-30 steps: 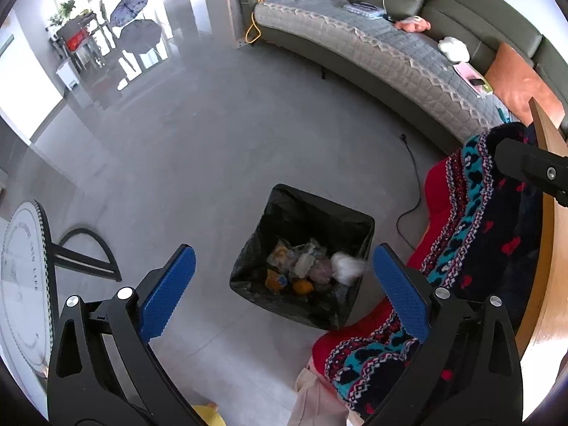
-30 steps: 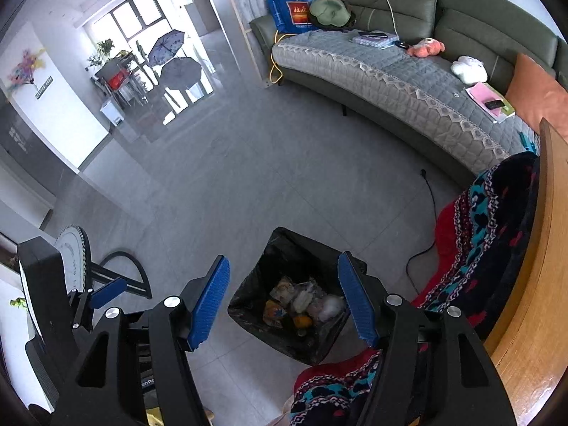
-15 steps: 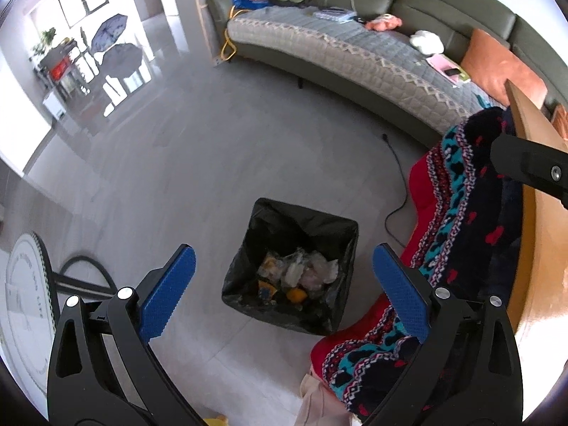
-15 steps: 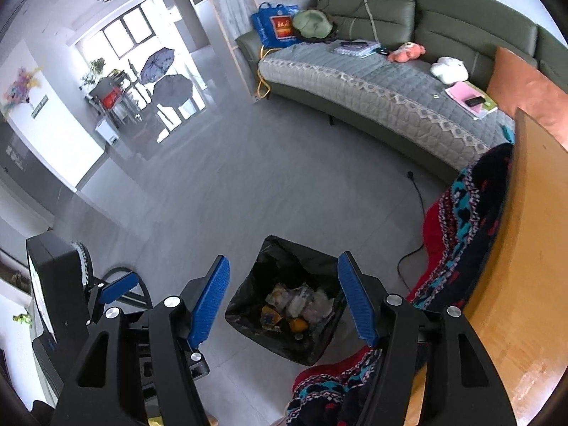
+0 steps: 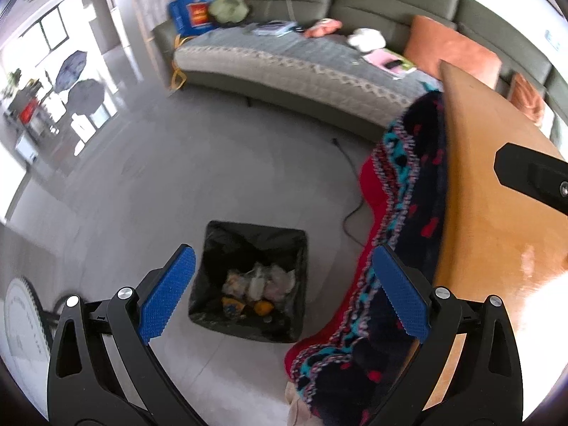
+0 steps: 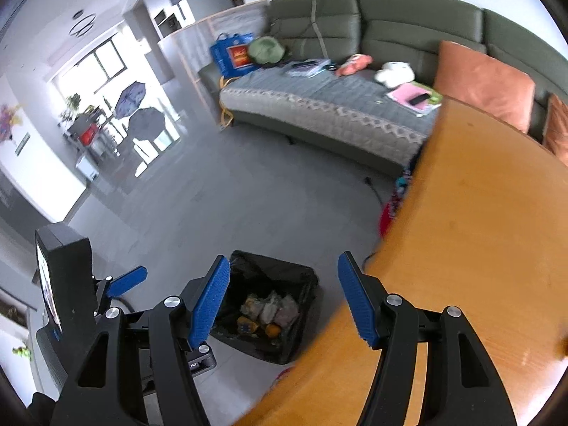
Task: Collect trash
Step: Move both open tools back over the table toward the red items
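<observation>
While your left gripper (image 5: 284, 298) and right gripper (image 6: 284, 298) gape empty, trash bin (image 5: 248, 284) at 6 o'clock on floor (image 5: 177, 177), tabletop (image 6: 479, 248) at 3.

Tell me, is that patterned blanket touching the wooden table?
Touching. The left wrist view shows the patterned blanket draped along the wooden table edge, with no gap between them.

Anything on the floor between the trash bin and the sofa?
Mostly bare grey floor between the trash bin and the sofa. Only a black cable runs along the right side, clearest in the left wrist view.
</observation>
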{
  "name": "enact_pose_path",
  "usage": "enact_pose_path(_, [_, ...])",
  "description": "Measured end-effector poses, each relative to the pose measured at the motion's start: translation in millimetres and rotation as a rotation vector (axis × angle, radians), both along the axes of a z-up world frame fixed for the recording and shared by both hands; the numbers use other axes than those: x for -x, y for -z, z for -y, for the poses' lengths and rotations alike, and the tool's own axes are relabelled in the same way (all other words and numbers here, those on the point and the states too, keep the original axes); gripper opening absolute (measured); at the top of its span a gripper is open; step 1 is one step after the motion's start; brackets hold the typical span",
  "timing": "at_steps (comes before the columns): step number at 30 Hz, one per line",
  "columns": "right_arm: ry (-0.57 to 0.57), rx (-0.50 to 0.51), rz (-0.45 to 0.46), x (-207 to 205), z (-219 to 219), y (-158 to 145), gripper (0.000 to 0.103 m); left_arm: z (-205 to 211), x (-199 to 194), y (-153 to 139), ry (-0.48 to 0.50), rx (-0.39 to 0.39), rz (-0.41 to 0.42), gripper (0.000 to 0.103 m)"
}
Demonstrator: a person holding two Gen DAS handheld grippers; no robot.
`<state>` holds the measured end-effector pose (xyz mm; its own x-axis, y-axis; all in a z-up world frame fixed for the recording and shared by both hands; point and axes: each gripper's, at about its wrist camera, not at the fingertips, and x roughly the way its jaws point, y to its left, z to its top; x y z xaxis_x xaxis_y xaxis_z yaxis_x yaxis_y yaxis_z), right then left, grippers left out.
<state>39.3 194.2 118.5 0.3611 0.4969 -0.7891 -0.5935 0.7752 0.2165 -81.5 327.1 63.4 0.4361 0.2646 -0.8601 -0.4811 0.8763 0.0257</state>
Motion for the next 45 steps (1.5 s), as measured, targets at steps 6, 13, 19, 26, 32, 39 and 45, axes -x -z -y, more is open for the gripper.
enact_pose_path(6, [0.099,-0.01,0.015,-13.6,71.7,-8.4,0.065,60.8,-32.2,-8.6,0.101,-0.009,0.018,0.097])
enact_pose_path(13, [0.234,-0.016,0.028,-27.2,168.6,-11.4,0.065,138.4,-69.3,-14.6,0.232,-0.012,0.033,0.097])
enact_pose_path(19, [0.358,-0.006,0.038,-32.8,254.2,-10.6,0.065,212.8,-98.7,-17.3,0.354,0.003,0.04,0.097])
enact_pose_path(26, [0.514,-0.005,0.03,-38.0,343.7,-6.2,0.065,285.1,-125.6,-20.0,0.456,0.029,0.021,0.097])
enact_pose_path(32, [0.679,0.018,0.018,-44.0,403.2,3.5,0.065,332.2,-139.2,-18.6,0.536,0.018,-0.002,0.097])
enact_pose_path(39, [0.85,0.066,-0.01,-58.8,461.7,25.3,0.065,371.8,-157.0,-14.9,0.612,0.005,-0.013,0.097])
enact_pose_path(45, [0.921,0.105,-0.061,-73.0,487.2,52.7,0.065,402.7,-168.9,-10.0,0.679,-0.009,-0.011,0.097])
